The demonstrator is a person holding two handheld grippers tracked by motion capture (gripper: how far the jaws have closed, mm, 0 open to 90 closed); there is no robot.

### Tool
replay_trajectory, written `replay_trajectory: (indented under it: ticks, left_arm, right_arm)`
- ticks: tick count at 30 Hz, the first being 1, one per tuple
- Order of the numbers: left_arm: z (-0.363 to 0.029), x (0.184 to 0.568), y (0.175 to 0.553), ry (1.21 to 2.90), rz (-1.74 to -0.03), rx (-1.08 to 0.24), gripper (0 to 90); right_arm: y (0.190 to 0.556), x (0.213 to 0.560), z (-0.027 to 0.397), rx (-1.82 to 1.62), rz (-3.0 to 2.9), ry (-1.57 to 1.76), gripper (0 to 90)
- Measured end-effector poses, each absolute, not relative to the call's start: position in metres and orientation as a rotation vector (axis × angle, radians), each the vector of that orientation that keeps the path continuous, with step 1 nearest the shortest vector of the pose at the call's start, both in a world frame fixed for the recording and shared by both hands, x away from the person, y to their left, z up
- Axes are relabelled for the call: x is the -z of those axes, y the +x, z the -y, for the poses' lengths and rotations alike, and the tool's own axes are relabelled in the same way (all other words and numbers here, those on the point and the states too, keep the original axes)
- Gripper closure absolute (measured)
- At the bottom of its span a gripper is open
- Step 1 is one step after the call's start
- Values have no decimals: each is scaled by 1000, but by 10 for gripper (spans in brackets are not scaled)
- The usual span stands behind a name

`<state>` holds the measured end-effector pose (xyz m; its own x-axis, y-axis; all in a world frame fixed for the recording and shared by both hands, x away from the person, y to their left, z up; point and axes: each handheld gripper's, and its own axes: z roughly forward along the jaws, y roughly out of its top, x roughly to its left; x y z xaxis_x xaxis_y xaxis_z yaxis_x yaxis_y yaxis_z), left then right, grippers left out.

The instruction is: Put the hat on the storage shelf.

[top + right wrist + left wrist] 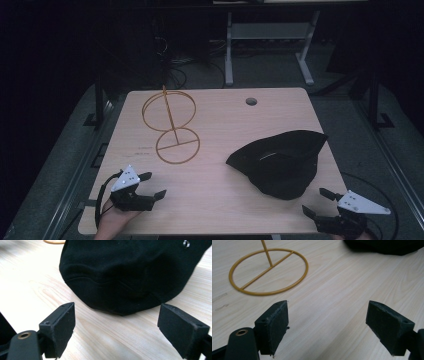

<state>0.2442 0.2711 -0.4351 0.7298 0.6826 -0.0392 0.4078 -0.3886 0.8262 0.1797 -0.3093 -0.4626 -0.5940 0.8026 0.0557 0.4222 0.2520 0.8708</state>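
A: What do we have on the light wooden table [215, 200] at this moment?

B: There is a black fabric cap [280, 162], soft and a little collapsed, lying on the right half of the table. On the left half stands a thin golden wire stand [171, 125] with a round base ring and rings on top of an upright rod. I judge it is a stand for the cap.

A: And the two tools?

B: The left gripper [152, 186] is near the front left edge, with its jaws wide apart and nothing between them. It looks toward the base ring of the stand. The right gripper [316, 202] is at the front right corner, also with jaws wide apart and empty. It is just in front of the cap and does not touch it.

A: How will the cap handle, in your opinion?

B: I think it is light and limp. The cloth will fold and sag when it is lifted, so one pinch in the middle of the crown will only pull up a fold. It is not fragile and not slippery.

A: Where is it better to take hold?

B: At the near edge [120, 311], where the seam makes the cloth thicker, or at the stiffer brim. Probably both grippers on opposite sides will keep it open. The stand seems light too, and it may tip easily if the cap pushes it.
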Motion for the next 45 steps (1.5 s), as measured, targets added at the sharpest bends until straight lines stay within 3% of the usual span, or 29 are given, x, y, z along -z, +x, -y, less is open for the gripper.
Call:
replay_trajectory:
  ticks: [17, 45]
  left_arm:
    - [-251, 426, 246, 2067, -747, -328, 180]
    - [-153, 379, 277, 2175, -493, -208, 184]
  right_arm:
    - [180, 457, 307, -1308, -2121, 1120, 142]
    - [175, 454, 321, -1355, -2089, 1153, 139]
